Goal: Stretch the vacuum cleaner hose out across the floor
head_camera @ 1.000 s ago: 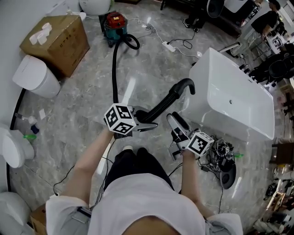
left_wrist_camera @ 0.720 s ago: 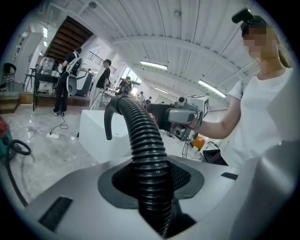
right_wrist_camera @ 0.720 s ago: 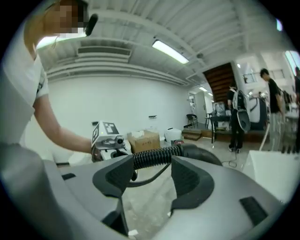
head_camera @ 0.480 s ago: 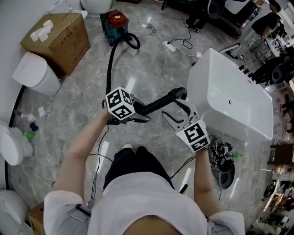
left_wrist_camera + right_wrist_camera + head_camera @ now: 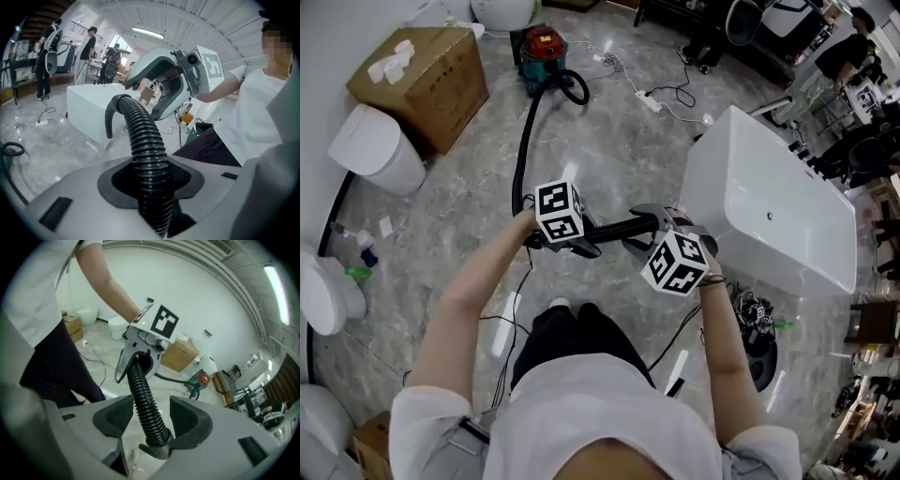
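Vacuum hose (image 5: 614,228) trailing from the red vacuum cleaner (image 5: 542,45) across the marble floor (image 5: 609,141), far end held up beside the white bathtub (image 5: 769,216). Pinched in the left gripper's (image 5: 150,173) fingers; runs between the right gripper's (image 5: 150,418) spread fingers near its tip.

The long black ribbed plastic hose (image 5: 522,141) starts at the small red and green vacuum cleaner (image 5: 541,47), far off on the grey floor (image 5: 609,141). It makes a loop beside the cleaner, then runs along the floor in a soft curve. Its near end is up in the air, lying almost level.
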A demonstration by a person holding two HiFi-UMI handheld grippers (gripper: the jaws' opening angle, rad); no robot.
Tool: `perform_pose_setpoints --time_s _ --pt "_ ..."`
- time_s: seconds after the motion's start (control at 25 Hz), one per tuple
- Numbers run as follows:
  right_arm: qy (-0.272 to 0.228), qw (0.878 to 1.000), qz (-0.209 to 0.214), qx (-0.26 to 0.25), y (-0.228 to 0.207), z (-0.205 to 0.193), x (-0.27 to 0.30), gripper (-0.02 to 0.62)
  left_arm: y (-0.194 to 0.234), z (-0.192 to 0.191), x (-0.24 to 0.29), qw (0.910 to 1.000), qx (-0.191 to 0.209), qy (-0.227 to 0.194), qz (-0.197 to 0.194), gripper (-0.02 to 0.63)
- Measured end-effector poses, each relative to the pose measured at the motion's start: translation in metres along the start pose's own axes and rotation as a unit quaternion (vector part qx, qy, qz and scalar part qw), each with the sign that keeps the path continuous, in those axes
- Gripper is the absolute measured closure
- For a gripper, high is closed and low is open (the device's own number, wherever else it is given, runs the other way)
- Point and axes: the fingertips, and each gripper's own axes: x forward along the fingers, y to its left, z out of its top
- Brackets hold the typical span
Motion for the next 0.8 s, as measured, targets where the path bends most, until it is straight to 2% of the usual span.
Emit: perform_pose_setpoints --time_s 0.12,0.2,0.32,0.44,0.68,0.72,0.8 --pt "0.065 0.994 0.041 -0.074 0.014 -0.013 0.015 0.348 0.0 -0.007 0.001 0.9997 0.006 0.024 -0.005 0.451" --pt "0.082 0.99 0.056 -0.1 0.023 -0.015 0.026 0.348 -0.002 -0.007 0.001 0.9995 0.012 0.029 -0.007 0.451" --pt "0.086 0.99 0.068 -0.087 0.031 -0.01 0.04 0.351 -0.006 -0.006 0.001 0.9995 0.016 0.024 -0.013 0.451" --pt "0.088 0.99 0.071 -0.081 0.032 -0.007 0.045 0.391 -0.007 -0.009 0.001 0.9995 0.017 0.021 -0.015 0.451" --pt "0.109 0.982 0.065 -0.137 0.039 -0.012 0.054 0.398 -0.012 0.001 0.002 0.9988 0.032 0.032 -0.02 0.451" --pt "0.115 0.981 0.066 -0.143 0.04 -0.013 0.055 0.426 -0.013 0.004 0.002 0.9985 0.037 0.034 -0.019 0.451" --pt "0.116 0.981 0.07 -0.138 0.039 -0.013 0.057 0.431 -0.01 0.001 0.002 0.9984 0.04 0.036 -0.018 0.449"
